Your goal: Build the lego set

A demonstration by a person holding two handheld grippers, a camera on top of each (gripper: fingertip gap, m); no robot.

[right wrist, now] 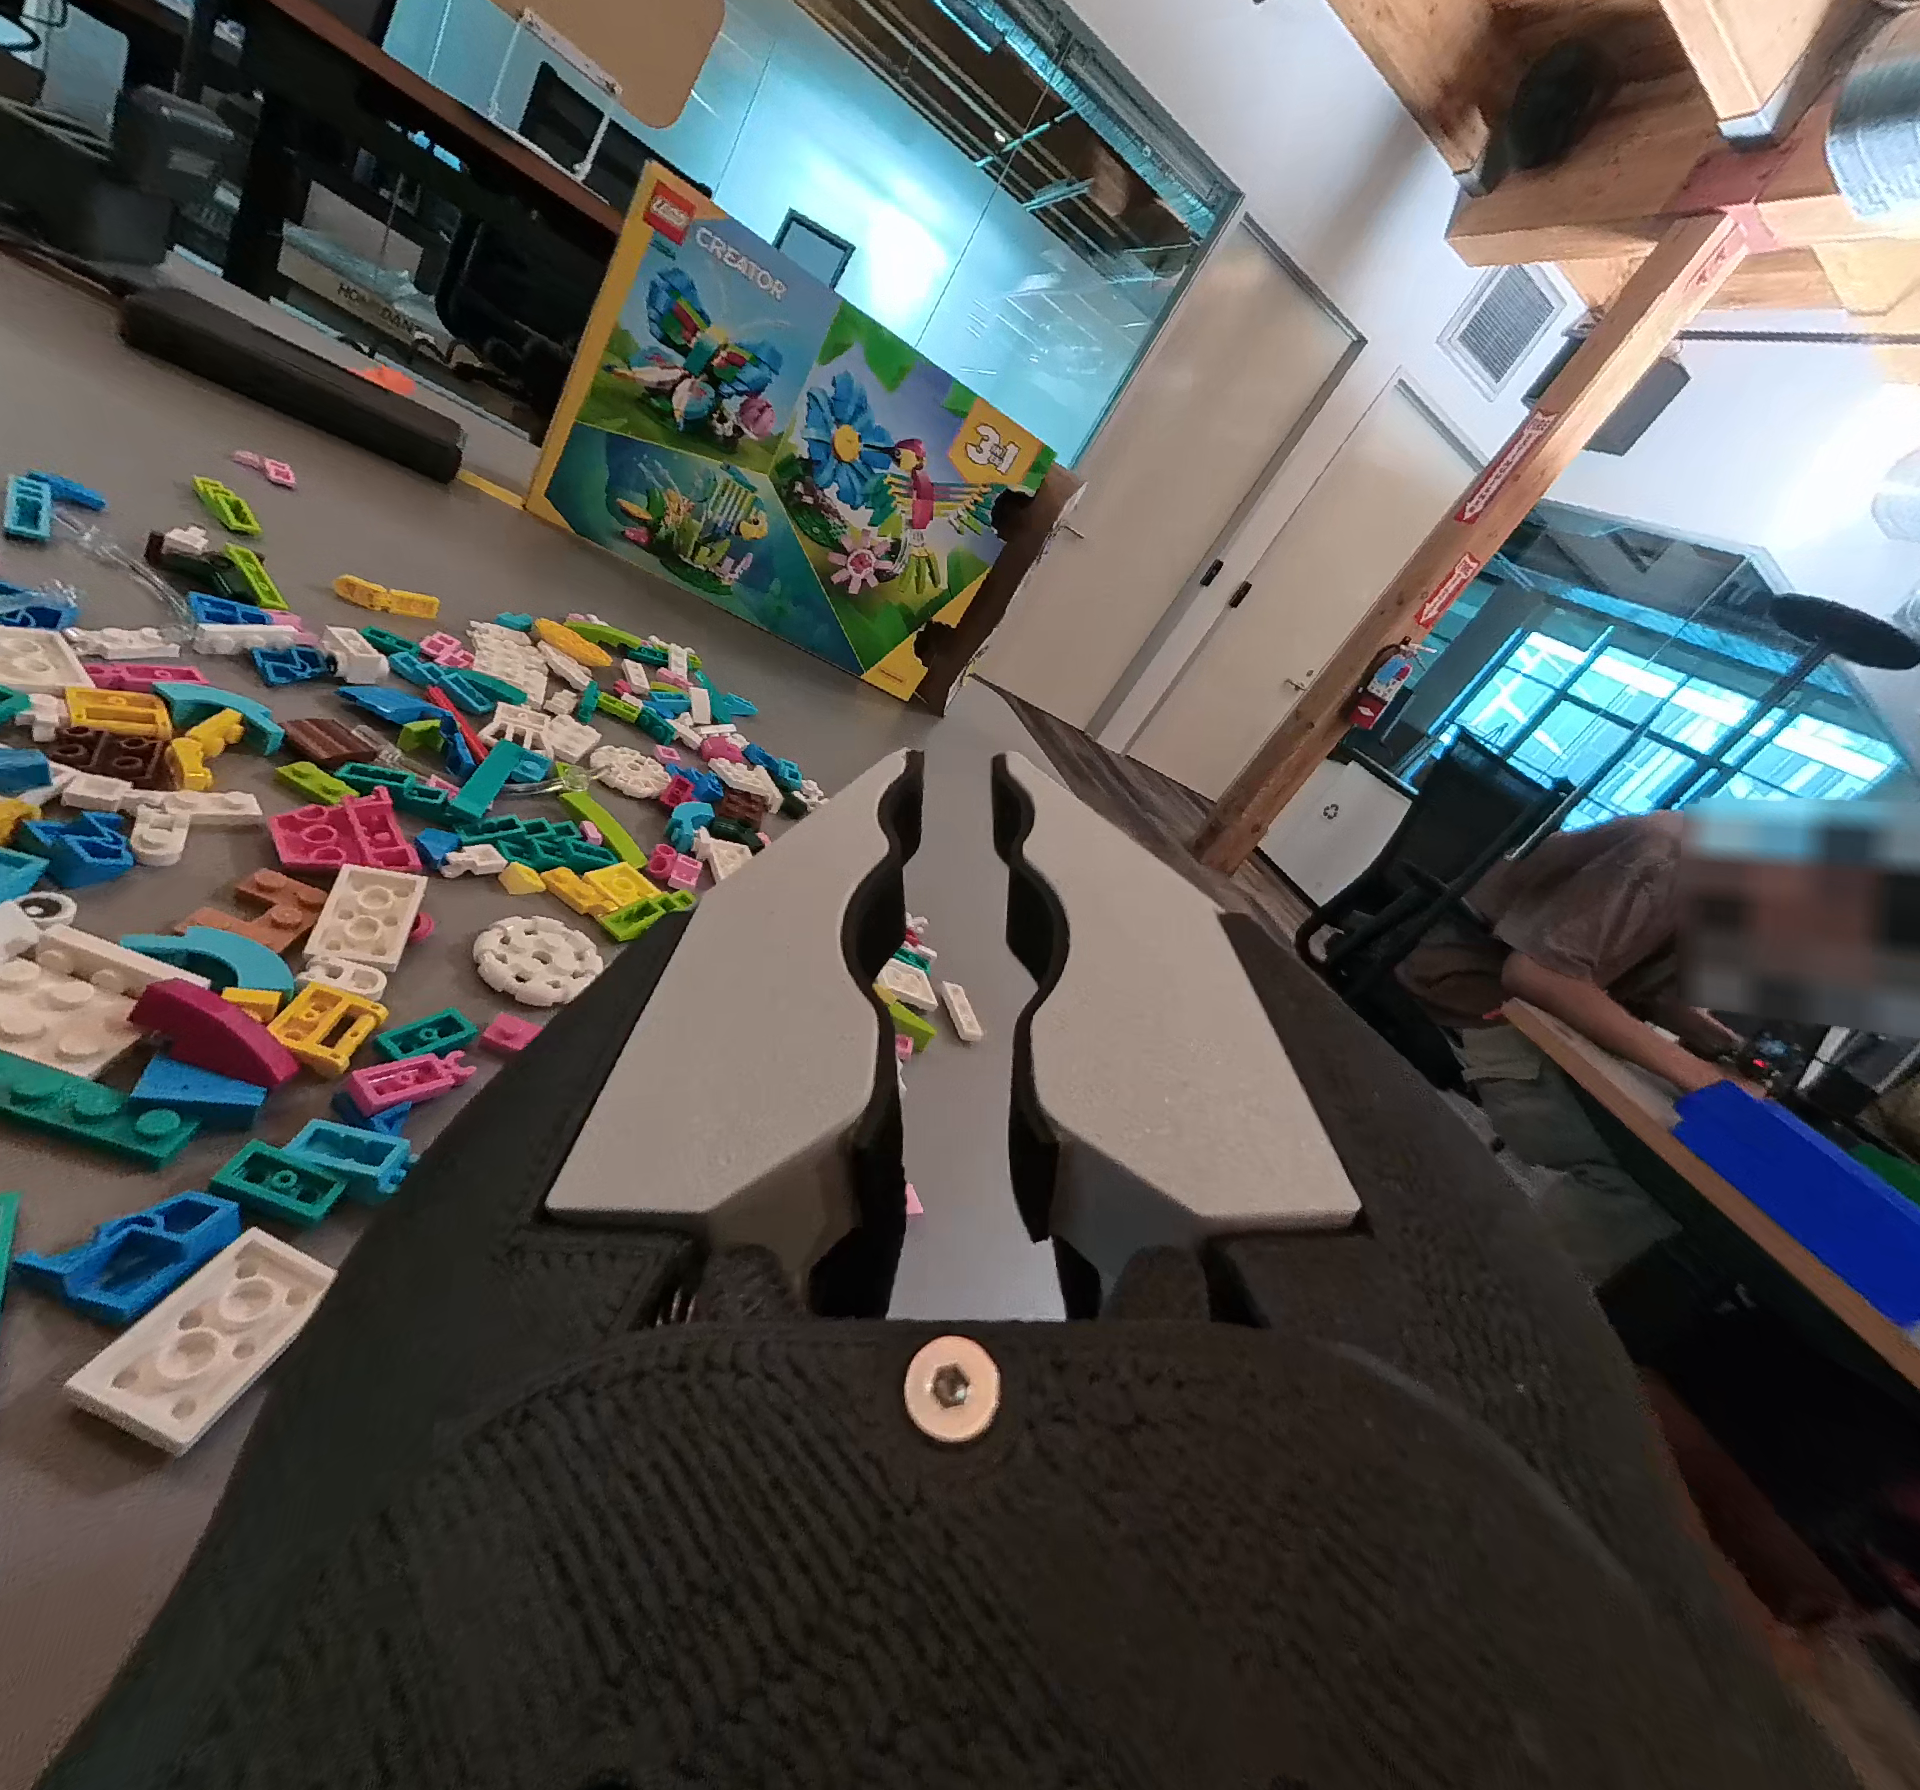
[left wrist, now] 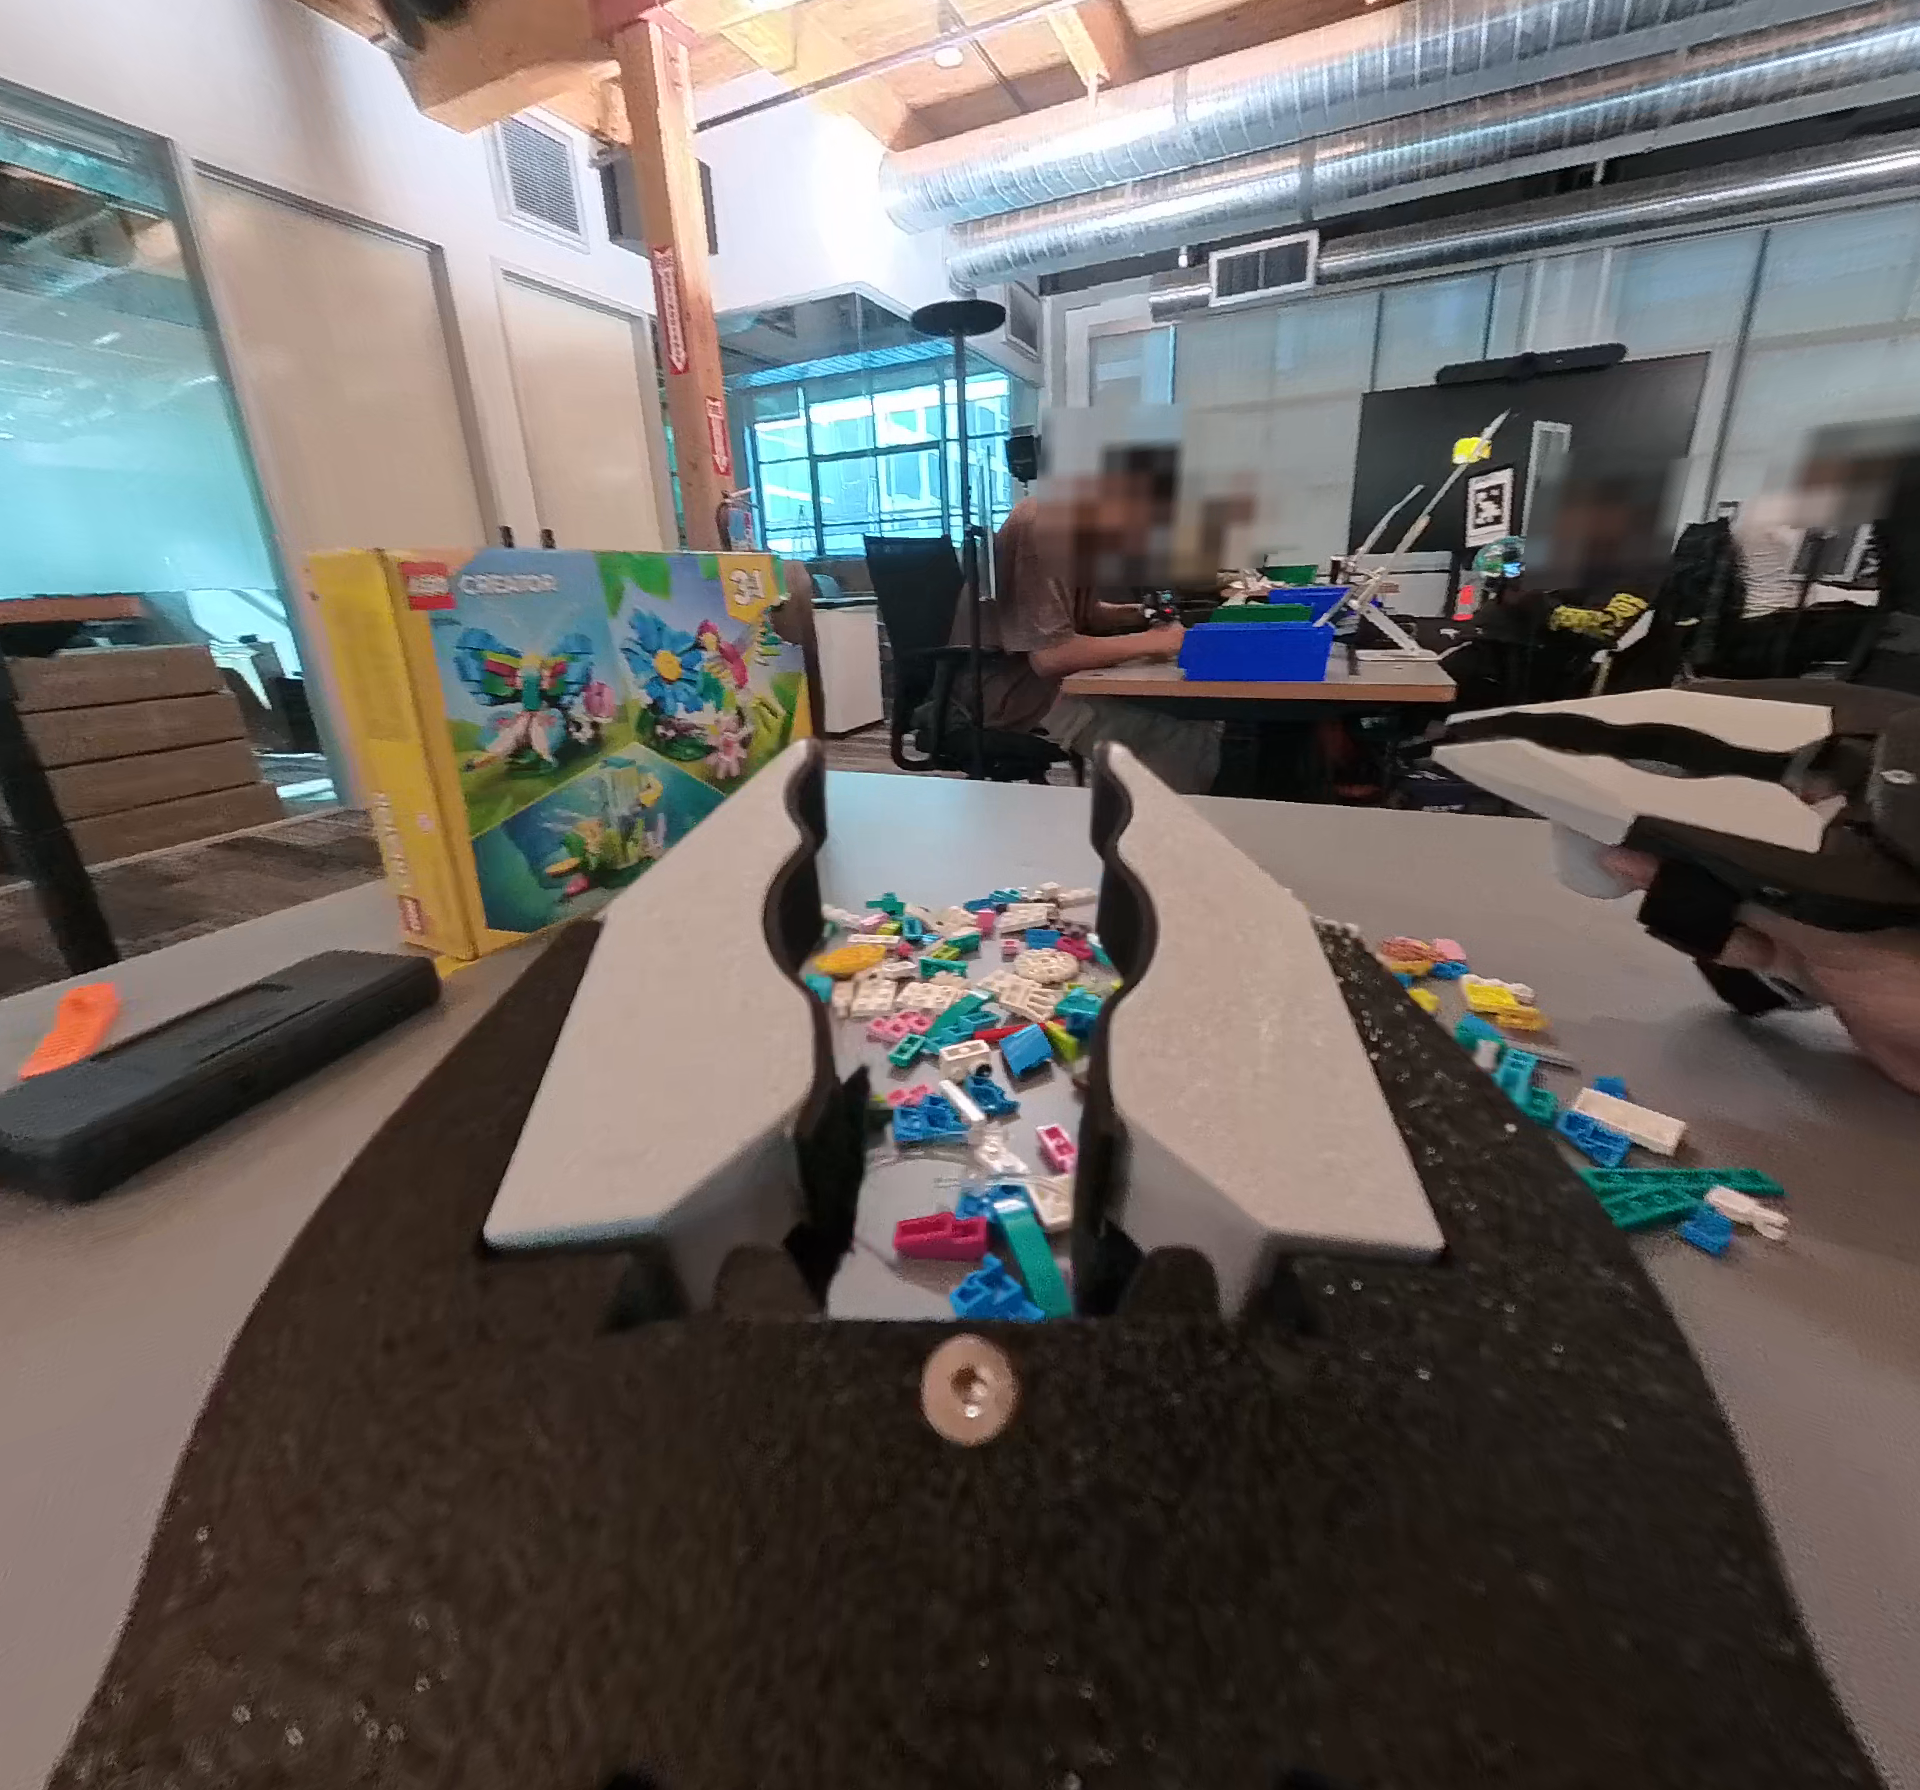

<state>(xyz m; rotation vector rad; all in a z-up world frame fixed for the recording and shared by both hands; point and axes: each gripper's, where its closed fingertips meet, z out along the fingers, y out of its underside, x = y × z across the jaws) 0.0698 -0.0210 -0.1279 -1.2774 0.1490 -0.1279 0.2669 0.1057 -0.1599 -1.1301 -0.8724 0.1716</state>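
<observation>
my left gripper [left wrist: 956, 805] hangs with jaws wide apart and empty over the bricks [left wrist: 966, 992], which lie loose on the desk [left wrist: 312, 1325] before the box [left wrist: 582, 732]. my right gripper [right wrist: 956, 772], jaws narrowly parted, holds nothing beside the bricks.

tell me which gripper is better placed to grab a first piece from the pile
Probably the left gripper: its fingers are open and aimed straight over the pile. The right gripper is nearly closed, tilted, and the pile lies off to its side.
</observation>
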